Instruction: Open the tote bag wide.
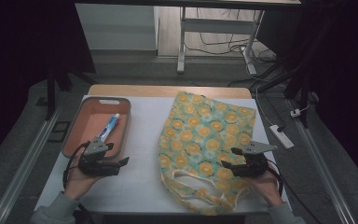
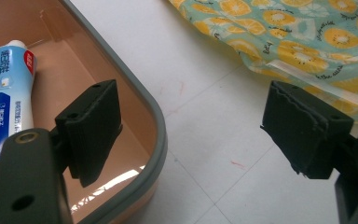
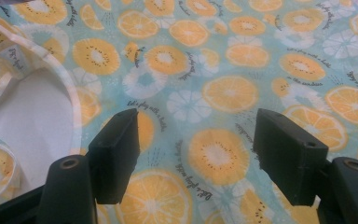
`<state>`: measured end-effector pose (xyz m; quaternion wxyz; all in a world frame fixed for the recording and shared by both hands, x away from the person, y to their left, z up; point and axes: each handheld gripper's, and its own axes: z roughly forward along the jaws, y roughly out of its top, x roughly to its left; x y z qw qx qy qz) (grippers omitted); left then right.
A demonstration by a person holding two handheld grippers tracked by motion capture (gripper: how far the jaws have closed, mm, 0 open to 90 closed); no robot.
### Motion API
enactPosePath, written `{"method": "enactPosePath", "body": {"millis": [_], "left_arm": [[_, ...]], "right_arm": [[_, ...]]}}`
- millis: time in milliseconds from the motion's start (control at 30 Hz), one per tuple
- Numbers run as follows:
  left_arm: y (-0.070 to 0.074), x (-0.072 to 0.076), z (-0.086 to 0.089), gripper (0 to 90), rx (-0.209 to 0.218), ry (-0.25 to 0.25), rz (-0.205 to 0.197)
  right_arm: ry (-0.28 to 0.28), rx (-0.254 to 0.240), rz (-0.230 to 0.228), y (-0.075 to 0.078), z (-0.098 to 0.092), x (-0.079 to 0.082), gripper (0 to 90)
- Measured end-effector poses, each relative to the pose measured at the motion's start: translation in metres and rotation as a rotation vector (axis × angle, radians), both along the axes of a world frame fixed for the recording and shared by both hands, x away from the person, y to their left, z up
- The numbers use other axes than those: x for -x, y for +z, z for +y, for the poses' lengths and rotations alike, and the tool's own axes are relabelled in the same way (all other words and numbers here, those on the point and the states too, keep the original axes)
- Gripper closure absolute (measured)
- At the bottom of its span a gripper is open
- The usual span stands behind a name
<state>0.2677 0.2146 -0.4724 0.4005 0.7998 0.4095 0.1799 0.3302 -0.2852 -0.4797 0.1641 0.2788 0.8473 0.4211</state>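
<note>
I am holding the left claw (image 1: pixel 121 163) spread wide and empty just above the white counter (image 1: pixel 140 140), at the near right corner of the salmon tray (image 1: pixel 123 122) in which a toothpaste tube (image 1: pixel 110 127) is lying. The right claw (image 1: pixel 227 157) is hovering, jaws likewise spread with nothing between them, over the fruit-print cloth bag (image 1: pixel 205 126), which is lying flat on the counter's right half; whether the pads are brushing the fabric I cannot tell.

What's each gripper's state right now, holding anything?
Left gripper: open, empty, over the salmon plastic tub's grey rim.
Right gripper: open, empty, above the orange-slice-print fabric bag.
</note>
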Motion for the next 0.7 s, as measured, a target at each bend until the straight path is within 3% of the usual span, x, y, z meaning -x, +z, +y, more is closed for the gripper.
{"method": "enactPosePath", "body": {"millis": [333, 700], "left_arm": [[-0.001, 0.000, -0.004, 20.0, -0.006, -0.012, 0.004], [-0.001, 0.000, -0.008, 20.4, -0.013, -0.024, 0.010]], "right_arm": [[-0.002, -0.006, -0.006, 0.006, 0.001, 0.001, 31.3], [0.060, 0.036, -0.003, 0.027, 0.018, 0.003, 31.2]]}}
